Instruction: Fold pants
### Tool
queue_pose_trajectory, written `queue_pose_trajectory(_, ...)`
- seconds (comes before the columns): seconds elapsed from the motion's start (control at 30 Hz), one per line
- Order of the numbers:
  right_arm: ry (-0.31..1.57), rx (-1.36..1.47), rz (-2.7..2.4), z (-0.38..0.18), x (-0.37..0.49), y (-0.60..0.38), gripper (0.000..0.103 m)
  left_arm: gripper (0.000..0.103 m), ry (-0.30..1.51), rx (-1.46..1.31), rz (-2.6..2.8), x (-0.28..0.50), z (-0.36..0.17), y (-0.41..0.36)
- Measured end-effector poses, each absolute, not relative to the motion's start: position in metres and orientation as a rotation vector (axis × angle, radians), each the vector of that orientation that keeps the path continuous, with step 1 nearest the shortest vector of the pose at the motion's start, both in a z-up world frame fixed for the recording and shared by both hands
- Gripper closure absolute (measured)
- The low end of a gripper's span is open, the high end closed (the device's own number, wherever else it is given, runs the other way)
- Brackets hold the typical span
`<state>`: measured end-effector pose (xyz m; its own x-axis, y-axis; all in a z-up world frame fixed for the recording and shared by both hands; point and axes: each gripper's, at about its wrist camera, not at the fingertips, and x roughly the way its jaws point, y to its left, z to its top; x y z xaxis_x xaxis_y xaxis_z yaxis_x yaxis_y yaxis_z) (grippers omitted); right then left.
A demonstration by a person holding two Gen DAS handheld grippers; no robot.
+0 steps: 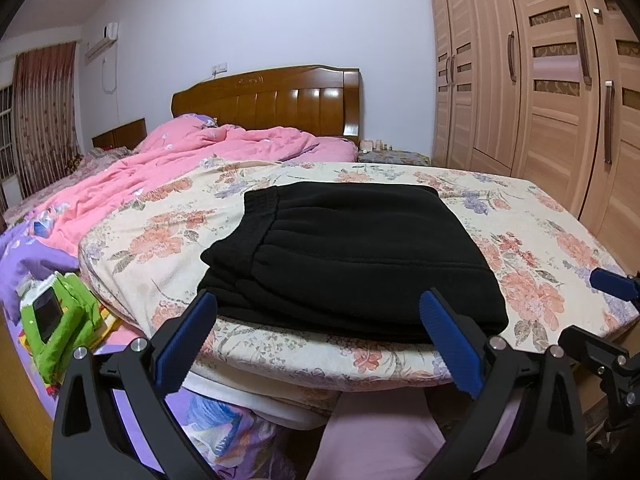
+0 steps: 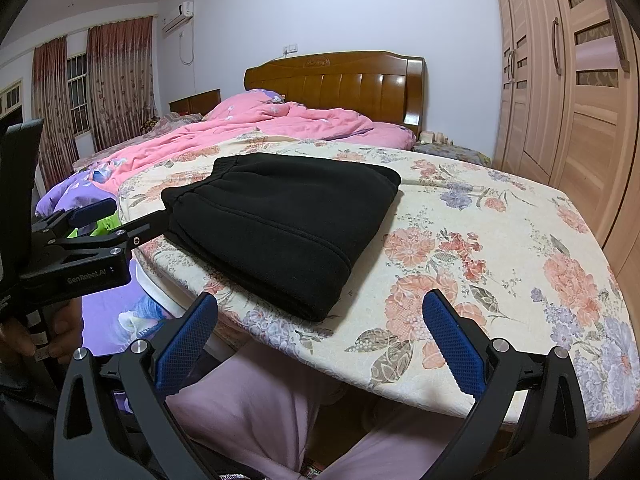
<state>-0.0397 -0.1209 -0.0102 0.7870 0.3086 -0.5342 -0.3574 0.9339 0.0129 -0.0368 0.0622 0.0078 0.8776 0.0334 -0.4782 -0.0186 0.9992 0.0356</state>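
Since the garment already lies as a compact stack, the fold reads as finished or nearly so, and neither tool holds cloth.

Pants: the black pants [image 1: 352, 256] sit folded in layers at centre frame on the floral board [image 1: 520, 216], elastic waistband toward the upper left, thick folded edge nearest the lens; in the right wrist view they lie left of centre.

Left gripper: the left gripper [image 1: 316, 344] has its blue pads spread wide at the bottom of the frame, straddling the near edge of the stack without pinching it, probably placed to square or release that edge.

Right gripper: the right gripper [image 2: 320, 340] is also spread and empty, low in its frame, just off the pants' near right corner, over bare floral cloth.

Surface: a padded, flower-printed top, its near rim curving across the lower frame.

Room: pink quilt [image 1: 192, 160] and wooden headboard [image 1: 272, 100] behind, wardrobe [image 1: 540, 80] at right, curtains [image 2: 116, 76] upper left.
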Motion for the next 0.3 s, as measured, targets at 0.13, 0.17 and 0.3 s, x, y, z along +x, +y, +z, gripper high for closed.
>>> queue_pose_trajectory(0.13,0.563,-0.090,0.360,-0.0104,-0.0401,-0.1209,0.004,0.002,0.516,0.012,0.031,-0.0340,0.0063,0.0654)
queue_pose_trajectory(0.17,0.563,-0.090,0.360,-0.0105,-0.0400,-0.1208,0.004,0.002,0.521,0.008,0.031,-0.0333,0.0061,0.0665)
queue_pose_trajectory(0.3,0.563,-0.090,0.360,-0.0103,-0.0396,-0.1210,0.004,0.002,0.529,-0.009,0.042,-0.0327,0.0051,0.0698)
